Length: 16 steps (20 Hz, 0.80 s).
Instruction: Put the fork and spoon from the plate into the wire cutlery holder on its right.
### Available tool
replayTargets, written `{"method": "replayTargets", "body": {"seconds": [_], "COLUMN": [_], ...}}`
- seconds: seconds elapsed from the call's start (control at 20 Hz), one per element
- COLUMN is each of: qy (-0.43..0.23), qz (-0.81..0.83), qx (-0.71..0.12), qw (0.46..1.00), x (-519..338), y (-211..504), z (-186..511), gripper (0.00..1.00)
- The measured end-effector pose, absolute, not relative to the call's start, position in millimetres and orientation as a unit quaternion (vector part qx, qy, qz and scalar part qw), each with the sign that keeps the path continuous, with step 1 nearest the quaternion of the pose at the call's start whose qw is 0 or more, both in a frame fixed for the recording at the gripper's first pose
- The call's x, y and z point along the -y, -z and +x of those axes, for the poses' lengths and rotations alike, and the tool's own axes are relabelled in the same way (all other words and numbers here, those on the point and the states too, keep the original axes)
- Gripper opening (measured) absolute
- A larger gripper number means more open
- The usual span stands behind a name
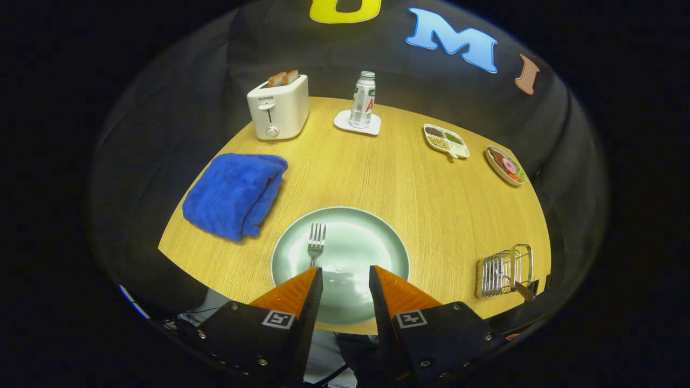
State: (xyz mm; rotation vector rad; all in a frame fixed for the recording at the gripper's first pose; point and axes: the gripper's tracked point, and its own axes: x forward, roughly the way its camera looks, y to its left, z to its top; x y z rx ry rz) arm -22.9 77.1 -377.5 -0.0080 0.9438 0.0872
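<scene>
1. My hand-held gripper [345, 277] hangs over the near side of the plate [377, 237], fingers apart with a clear gap between them, holding nothing.
2. The fork [316, 242] lies on the plate's left half, tines pointing away from me; its handle runs back under my left finger, so I can't see its end.
3. I can't make out the spoon on the plate; something with a handle seems to stand in the wire cutlery holder [504, 272], though it's too small to be sure.
4. The holder sits near the worktop's [377, 172] right edge, well apart from the plate.
5. To do this well, I'd shift slightly left so the fork's neck sits between the fingers, come down low, and pinch across the thin stem squarely.
6. Pose: I'm tilted forward and down, aimed along the plate's middle.
</scene>
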Motion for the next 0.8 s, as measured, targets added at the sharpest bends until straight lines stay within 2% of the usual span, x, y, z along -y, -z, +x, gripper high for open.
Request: {"method": "replayTargets", "body": {"seconds": [0.8], "qy": [-0.079], "qz": [0.003], "qx": [-0.545], "qw": [0.835], "x": [-118.5], "y": [458.2], "z": [-42.7], "gripper": [0.53]}}
